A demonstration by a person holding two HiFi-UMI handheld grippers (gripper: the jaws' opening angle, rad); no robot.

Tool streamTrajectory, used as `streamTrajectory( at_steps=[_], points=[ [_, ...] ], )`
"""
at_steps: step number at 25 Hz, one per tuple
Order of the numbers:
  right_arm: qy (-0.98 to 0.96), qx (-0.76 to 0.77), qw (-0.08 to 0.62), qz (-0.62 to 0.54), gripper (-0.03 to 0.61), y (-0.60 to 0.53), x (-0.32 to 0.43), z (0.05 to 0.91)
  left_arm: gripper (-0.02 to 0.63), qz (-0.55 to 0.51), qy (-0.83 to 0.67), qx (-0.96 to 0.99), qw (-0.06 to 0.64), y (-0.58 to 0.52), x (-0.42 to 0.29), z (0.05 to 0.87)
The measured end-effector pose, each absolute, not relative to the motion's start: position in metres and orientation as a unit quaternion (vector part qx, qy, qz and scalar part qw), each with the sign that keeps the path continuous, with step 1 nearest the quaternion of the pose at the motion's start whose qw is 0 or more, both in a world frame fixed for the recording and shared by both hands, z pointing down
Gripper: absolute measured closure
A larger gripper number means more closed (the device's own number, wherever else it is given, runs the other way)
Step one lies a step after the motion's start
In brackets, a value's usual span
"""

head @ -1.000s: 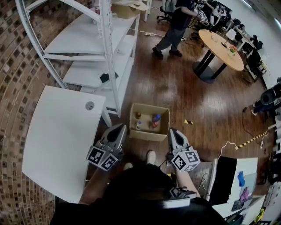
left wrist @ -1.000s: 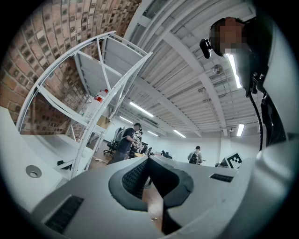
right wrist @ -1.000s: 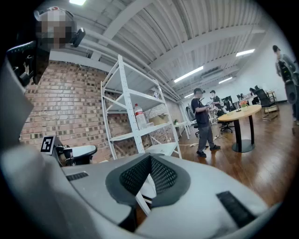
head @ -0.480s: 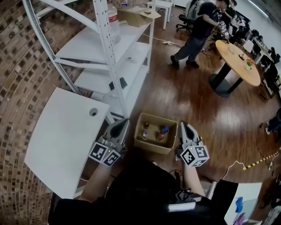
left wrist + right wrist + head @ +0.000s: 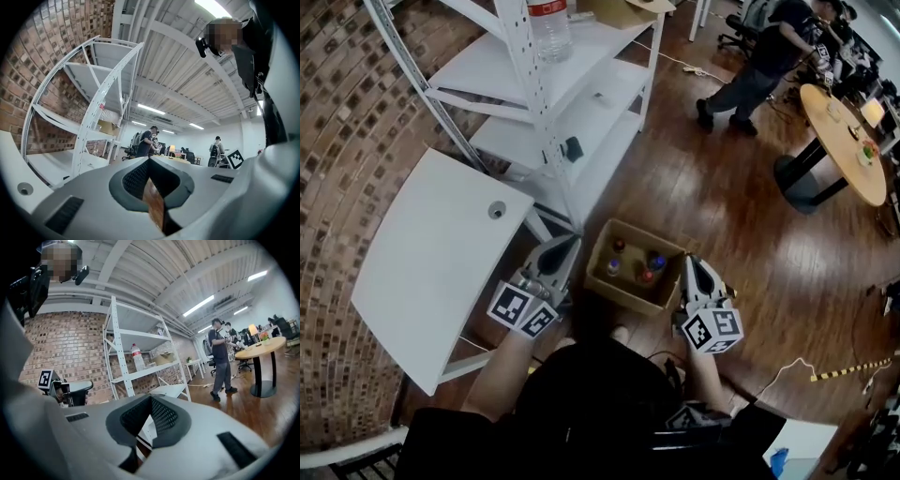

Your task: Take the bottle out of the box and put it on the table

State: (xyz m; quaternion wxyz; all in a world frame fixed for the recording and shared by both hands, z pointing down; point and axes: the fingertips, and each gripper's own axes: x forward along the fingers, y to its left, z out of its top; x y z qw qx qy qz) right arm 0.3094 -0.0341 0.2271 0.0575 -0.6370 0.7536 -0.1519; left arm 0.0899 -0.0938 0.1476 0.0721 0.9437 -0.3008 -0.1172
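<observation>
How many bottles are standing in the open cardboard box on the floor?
4, clustered in the brown cardboard box: a dark-capped bottle back left, a blue-capped bottle back right, a pale-capped bottle front left, a red-capped bottle front right. More may be hidden.

White bench (image 5: 422,272) and white shelving rack (image 5: 591,94), red-brown brick wall (image 5: 347,112), dark brown plank floor (image 5: 722,216). Tan cardboard box (image 5: 623,295), bottles (image 5: 645,276) capped red and blue. Grey left tool (image 5: 565,246) and right tool (image 5: 691,265) bear black-and-white square markers.
</observation>
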Motion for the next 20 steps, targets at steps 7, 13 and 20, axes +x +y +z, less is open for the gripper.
streamTrajectory(
  at_steps=[7,13,20],
  points=[
    [0.748,-0.625,0.046,-0.221,0.575,-0.022,0.319,0.284,0.612,-0.070,-0.333,0.935,0.099,-0.099,0.096,0.188],
    [0.729,-0.637,0.029,-0.248,0.575,-0.023,0.328,0.320,0.612,-0.053,-0.332,0.934,0.120,-0.114,0.103,0.218],
    [0.745,-0.615,0.004,-0.257,0.575,-0.039,0.315,0.365,0.612,-0.008,-0.300,0.945,0.131,-0.125,0.120,0.282]
  ],
)
